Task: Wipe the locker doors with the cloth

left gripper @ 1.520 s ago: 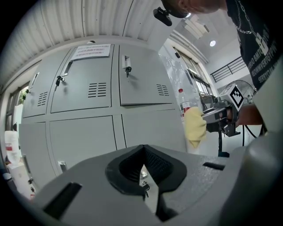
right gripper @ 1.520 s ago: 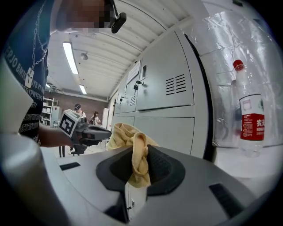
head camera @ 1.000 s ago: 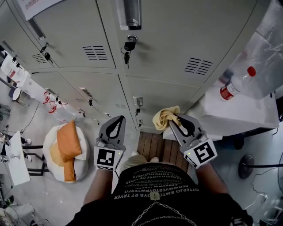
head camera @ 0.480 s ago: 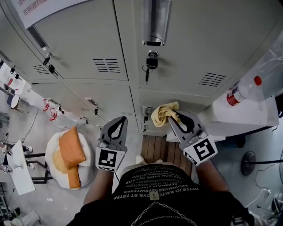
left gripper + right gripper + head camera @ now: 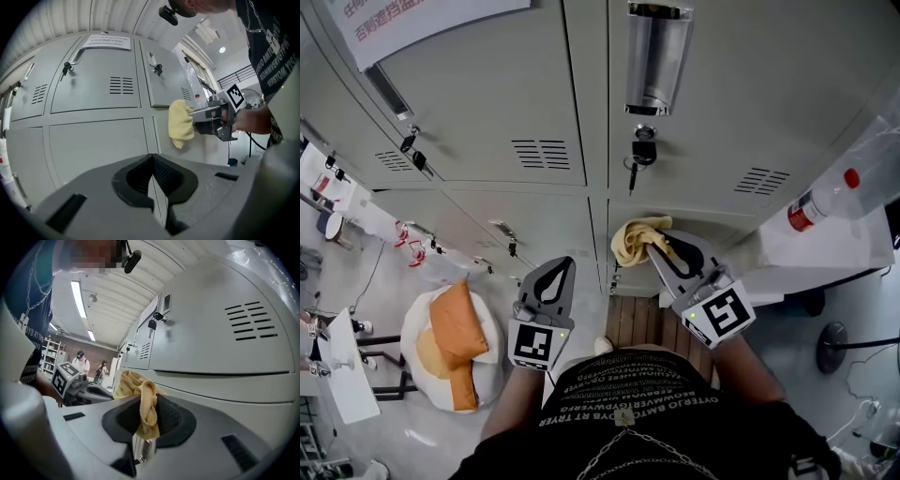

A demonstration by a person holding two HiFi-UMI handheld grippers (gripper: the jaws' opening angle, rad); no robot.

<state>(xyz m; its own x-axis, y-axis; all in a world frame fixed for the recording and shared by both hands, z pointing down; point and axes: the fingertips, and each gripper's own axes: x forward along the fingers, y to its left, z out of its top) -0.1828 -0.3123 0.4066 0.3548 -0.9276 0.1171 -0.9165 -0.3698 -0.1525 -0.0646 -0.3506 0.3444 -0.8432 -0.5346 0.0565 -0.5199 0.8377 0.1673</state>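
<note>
A bank of grey locker doors (image 5: pixel 712 112) fills the top of the head view. My right gripper (image 5: pixel 654 240) is shut on a yellow cloth (image 5: pixel 632 238), whose bunched end lies against the lower right locker door (image 5: pixel 712 220) near its top left corner. A fold of the cloth (image 5: pixel 145 408) is pinched between the jaws in the right gripper view. My left gripper (image 5: pixel 559 270) is shut and holds nothing. It hangs low in front of the lower left door (image 5: pixel 534 225), left of the cloth and apart from it. From the left gripper view the cloth (image 5: pixel 180 123) and right gripper (image 5: pixel 211 117) show ahead.
Keys (image 5: pixel 639 155) hang in the upper door locks under a metal cylinder (image 5: pixel 654 56). A red-capped plastic bottle (image 5: pixel 825 195) lies on a white unit (image 5: pixel 825 253) at right. An orange cushion (image 5: pixel 455 328) rests on a white seat at lower left. Wooden slats (image 5: pixel 637 319) underfoot.
The head view has tilted up, so the lockers sit lower in frame. My right gripper has carried the cloth a little left and up along the lower door. The left gripper has barely moved.
</note>
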